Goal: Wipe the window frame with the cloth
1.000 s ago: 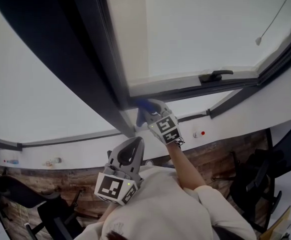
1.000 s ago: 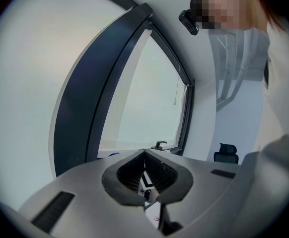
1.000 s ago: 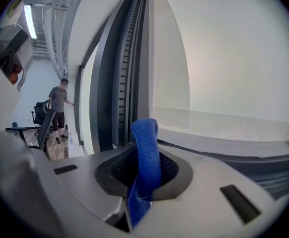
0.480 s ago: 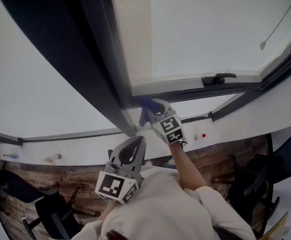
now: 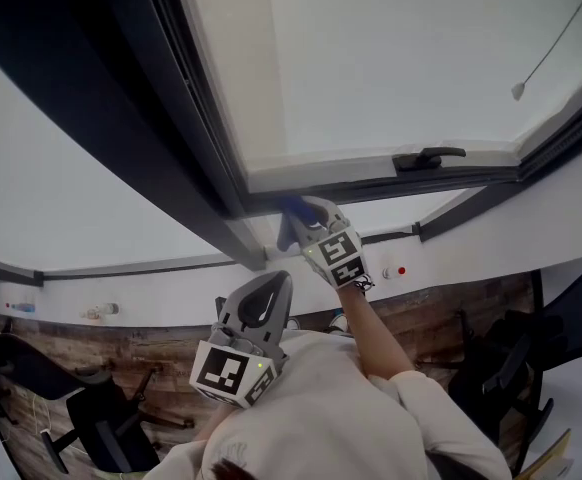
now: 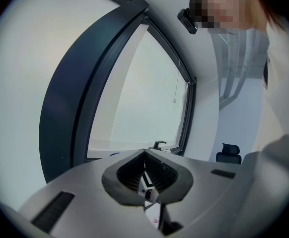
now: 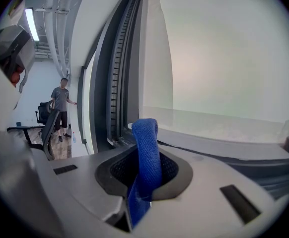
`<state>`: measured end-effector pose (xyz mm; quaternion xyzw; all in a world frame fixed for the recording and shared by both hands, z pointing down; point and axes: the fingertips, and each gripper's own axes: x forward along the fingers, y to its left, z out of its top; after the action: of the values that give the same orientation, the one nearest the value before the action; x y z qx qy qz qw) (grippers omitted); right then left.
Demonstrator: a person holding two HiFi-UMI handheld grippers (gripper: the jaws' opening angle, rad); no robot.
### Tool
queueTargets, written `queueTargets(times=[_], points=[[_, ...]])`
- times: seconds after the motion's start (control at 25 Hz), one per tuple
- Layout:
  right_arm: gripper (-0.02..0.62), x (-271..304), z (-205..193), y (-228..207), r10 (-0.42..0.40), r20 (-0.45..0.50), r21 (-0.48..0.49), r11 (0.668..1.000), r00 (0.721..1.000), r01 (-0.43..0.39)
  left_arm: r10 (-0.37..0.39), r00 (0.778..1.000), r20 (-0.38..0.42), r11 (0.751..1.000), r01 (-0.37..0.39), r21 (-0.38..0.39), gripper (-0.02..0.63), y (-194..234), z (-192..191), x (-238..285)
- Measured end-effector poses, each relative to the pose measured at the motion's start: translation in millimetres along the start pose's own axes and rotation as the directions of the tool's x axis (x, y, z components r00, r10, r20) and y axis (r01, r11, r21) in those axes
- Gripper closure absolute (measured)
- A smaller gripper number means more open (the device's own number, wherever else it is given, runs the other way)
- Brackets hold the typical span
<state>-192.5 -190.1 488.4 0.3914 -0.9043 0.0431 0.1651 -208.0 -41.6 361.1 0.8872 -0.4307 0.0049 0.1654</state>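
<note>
Person's sleeve [image 5: 351,418]: pale fabric at the bottom of the head view, nearest the camera; both arms reach up from it.
Left tongs [image 5: 267,290]: held low and close to the body, well short of the window. Its own view shows the tongs pressed together with nothing between them.
Right tongs [image 5: 303,218]: raised on an outstretched arm to the lower corner of the window, pinching the cloth.
Cloth [image 7: 145,148]: a blue woven cloth, folded into a loop that stands up out of the right tongs, with a tail hanging below. In the head view it sits at the corner and seems to press against the frame; whether they actually touch cannot be told.
Window frame [image 5: 371,184]: dark metal. A bottom rail runs right from the cloth, and a broad upright rises from the same corner.
Window handle [image 5: 429,155]: a dark lever farther right along the bottom rail, well apart from the cloth.
Pull cord [image 5: 559,30]: thin, hanging over the pale glass at the far right.
Step in hand: probably wiping, with the cloth at the corner of the frame.
Next move: likely a steady sweep along the bottom rail or up the upright, keeping the cloth pressed flat and the pinch firm.
</note>
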Motion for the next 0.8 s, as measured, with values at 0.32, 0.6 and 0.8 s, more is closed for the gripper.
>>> queueTargets(times=[0.32,0.6,0.8], points=[[0.54,-15.2,-5.5,-18.8,0.002,-0.001,0.004,1.0,1.0,-0.002,0.006,1.0,0.006,1.0,-0.006,-0.001,0.597,-15.9,-0.1,17.7],[0.54,-32.9,-13.4,-43.7,-0.013,0.004,0.022,1.0,1.0,0.013,-0.003,1.0,0.007,1.0,0.003,-0.005,0.597,-34.8,-3.3,35.9],[0.54,-45.9,-17.7,-61.5,-0.025,0.006,0.032,0.999,1.0,0.025,-0.004,1.0,0.004,1.0,0.004,-0.002,0.597,-48.1,-4.8,47.3]])
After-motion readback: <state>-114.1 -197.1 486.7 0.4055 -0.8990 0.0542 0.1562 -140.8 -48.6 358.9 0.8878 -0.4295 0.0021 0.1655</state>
